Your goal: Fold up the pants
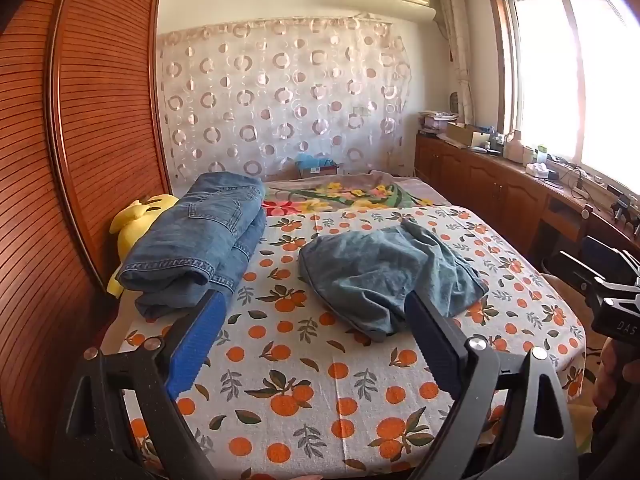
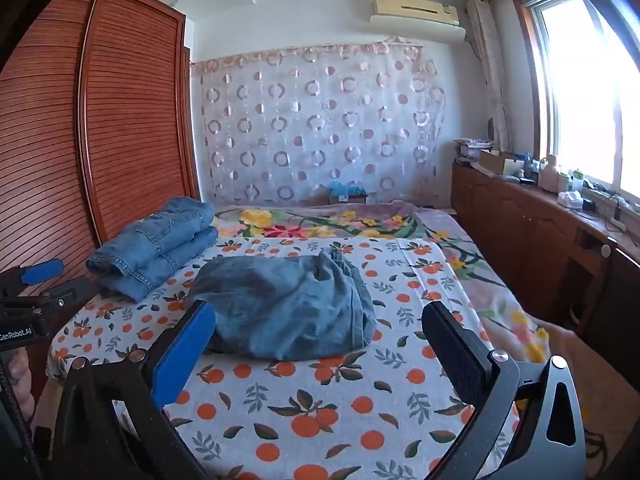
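The left gripper hangs over the near part of the bed with its two fingers spread wide apart and nothing between them; one finger carries a blue ribbed pad, the other a dark one. The right gripper is likewise wide open and empty, held above the near edge of the same bed, and its body shows at the right margin of the left wrist view. Just beyond both sets of fingertips lies a crumpled pair of grey-blue pants, bunched into a loose heap near the middle of the orange-print sheet, touched by neither gripper. To the far left, against the slatted wooden wardrobe, sits a stack of folded blue jeans; in the left wrist view a yellow plush toy peeks out from under it. Farther back a floral blanket covers the bed, with a circle-patterned curtain behind. Along the right runs a wooden cabinet cluttered on top, beneath a bright window.
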The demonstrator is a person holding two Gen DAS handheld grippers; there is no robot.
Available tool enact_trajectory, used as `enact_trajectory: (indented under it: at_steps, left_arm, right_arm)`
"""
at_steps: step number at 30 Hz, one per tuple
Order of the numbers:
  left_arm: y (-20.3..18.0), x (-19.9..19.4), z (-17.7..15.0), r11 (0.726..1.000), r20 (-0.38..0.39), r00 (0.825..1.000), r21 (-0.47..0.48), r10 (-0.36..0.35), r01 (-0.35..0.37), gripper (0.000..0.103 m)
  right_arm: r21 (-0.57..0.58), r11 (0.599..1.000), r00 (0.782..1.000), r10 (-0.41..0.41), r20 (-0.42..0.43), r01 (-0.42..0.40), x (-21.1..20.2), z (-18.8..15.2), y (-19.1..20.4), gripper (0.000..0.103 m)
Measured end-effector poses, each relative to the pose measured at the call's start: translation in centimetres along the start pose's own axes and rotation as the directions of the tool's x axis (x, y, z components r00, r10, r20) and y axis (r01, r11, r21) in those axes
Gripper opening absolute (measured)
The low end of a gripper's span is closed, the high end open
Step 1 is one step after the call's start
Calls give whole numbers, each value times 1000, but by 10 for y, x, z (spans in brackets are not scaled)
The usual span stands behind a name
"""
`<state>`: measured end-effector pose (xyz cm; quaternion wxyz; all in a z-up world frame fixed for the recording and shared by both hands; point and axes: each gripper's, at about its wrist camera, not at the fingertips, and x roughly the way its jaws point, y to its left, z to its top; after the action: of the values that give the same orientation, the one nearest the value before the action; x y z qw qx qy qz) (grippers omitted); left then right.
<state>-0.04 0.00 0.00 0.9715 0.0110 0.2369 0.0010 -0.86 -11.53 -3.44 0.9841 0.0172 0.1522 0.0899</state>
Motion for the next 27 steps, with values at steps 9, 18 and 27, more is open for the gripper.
enact_trajectory:
  at_steps: [9, 18, 27]
  left_arm:
    - [1, 1, 0, 1000, -7, 1000, -8, -11, 11, 92]
    - [3, 0, -1, 1000, -6, 1000, -7, -10, 10, 92]
    - [3, 0, -4, 1000, -7, 1000, -2, -10, 10, 92]
  right_arm:
    - [-14, 1000, 1000, -6, -6, 5, -1, 1, 4, 103]
    - [-14, 1000, 1000, -4, -7, 4, -3, 0, 2, 103]
    - [-14, 1000, 1000, -4, -9, 4, 1, -1, 2, 103]
